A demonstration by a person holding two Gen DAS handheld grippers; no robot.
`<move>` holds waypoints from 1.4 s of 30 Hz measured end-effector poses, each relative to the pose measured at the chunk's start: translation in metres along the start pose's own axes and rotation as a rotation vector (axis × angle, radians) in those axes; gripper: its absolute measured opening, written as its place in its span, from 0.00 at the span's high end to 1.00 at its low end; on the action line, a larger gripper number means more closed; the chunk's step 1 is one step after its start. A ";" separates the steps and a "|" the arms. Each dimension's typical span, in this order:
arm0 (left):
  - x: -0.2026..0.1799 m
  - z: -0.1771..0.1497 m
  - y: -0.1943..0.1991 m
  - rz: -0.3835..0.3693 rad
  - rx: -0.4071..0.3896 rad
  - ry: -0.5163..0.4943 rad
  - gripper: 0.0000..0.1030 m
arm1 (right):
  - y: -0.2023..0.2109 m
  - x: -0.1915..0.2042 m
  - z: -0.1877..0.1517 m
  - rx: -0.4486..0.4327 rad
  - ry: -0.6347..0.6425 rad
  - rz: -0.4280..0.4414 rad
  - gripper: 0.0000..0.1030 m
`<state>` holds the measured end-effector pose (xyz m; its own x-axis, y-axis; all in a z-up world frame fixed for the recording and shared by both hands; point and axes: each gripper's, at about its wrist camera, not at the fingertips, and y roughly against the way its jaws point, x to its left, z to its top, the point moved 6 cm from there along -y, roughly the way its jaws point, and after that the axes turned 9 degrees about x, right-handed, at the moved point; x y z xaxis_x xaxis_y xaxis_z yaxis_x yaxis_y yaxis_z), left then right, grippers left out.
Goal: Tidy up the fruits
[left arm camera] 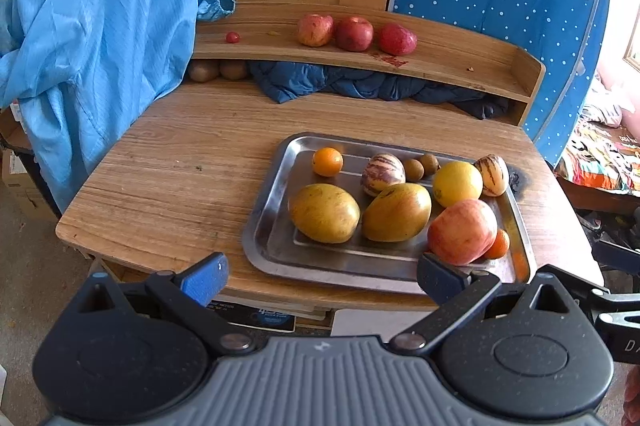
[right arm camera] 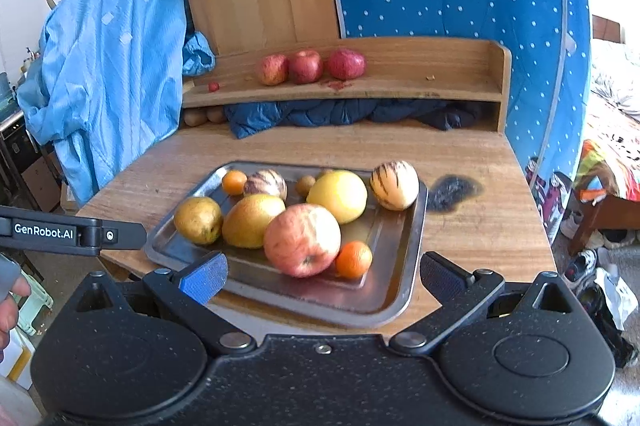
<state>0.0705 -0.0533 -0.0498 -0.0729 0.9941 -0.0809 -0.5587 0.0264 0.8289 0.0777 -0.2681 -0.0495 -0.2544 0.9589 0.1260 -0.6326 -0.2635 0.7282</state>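
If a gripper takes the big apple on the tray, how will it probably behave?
The apple looks round and smooth, so it may roll or slip between the fingers. It appears firm and fairly heavy. The small orange touching it would probably roll away.

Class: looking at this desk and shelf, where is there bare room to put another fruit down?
Bare desk left of the tray; bare shelf right of the three apples. The tray is crowded, and the jacket fills the space under the shelf.

Wooden table (left arm camera: 180, 162) carries a steel tray (left arm camera: 264, 226) of fruit; beyond the tray, dark blue cloth (left arm camera: 360, 86) under a raised shelf (left arm camera: 460, 54). Shelf holds three red apples (left arm camera: 354, 33), small red fruit (left arm camera: 232, 37) left of them.
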 end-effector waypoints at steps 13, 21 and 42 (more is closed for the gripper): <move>0.022 -0.013 -0.005 -0.028 0.018 -0.062 0.01 | -0.009 0.018 -0.017 0.061 -0.079 -0.056 0.01; 0.038 -0.011 -0.006 -0.033 0.019 -0.059 0.01 | -0.012 0.036 -0.016 0.064 -0.062 -0.064 0.01; 0.045 -0.010 -0.008 -0.052 0.019 -0.056 0.01 | -0.013 0.043 -0.014 0.067 -0.065 -0.075 0.01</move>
<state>0.0630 -0.0099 -0.0656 0.0023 0.9956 -0.0939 -0.5452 0.0800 0.8345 0.0645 -0.2245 -0.0635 -0.1591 0.9810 0.1111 -0.5974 -0.1852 0.7803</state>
